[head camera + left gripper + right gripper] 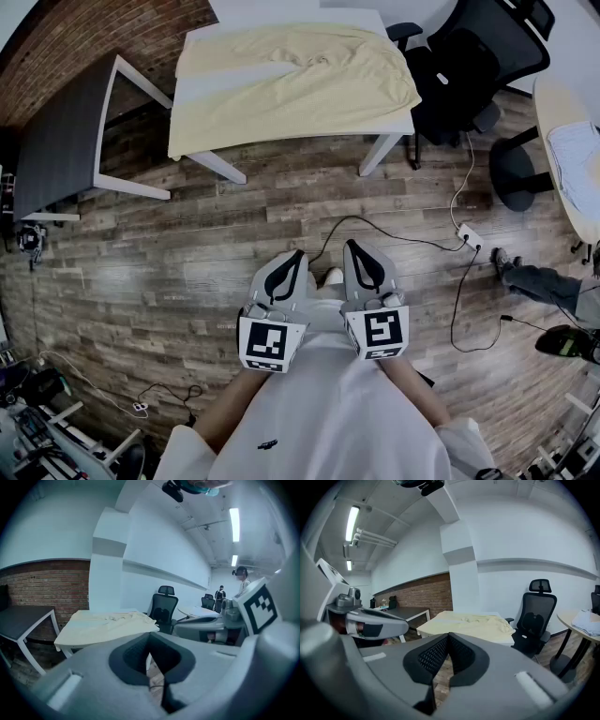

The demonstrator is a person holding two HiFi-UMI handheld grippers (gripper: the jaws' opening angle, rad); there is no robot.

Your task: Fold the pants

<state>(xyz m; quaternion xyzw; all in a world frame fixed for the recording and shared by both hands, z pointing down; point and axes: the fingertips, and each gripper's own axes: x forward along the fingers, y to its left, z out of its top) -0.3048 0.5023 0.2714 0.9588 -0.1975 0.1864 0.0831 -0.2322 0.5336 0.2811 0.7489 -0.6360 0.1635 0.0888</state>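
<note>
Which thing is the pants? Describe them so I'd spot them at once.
Find the white table between the dark table and the black office chair. The pants lie spread across its top. They are the only pale yellow cloth; the other cloth, far right, is white.

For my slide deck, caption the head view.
Left gripper and right gripper, shut and empty, face yellow pants spread on a white table.

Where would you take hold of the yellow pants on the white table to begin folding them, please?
Probably the near leg of the pants, at its long edge drooping over the table's front rim. Come from the near side: that overhang is free cloth the jaws can close on, unlike the flat parts.
</note>
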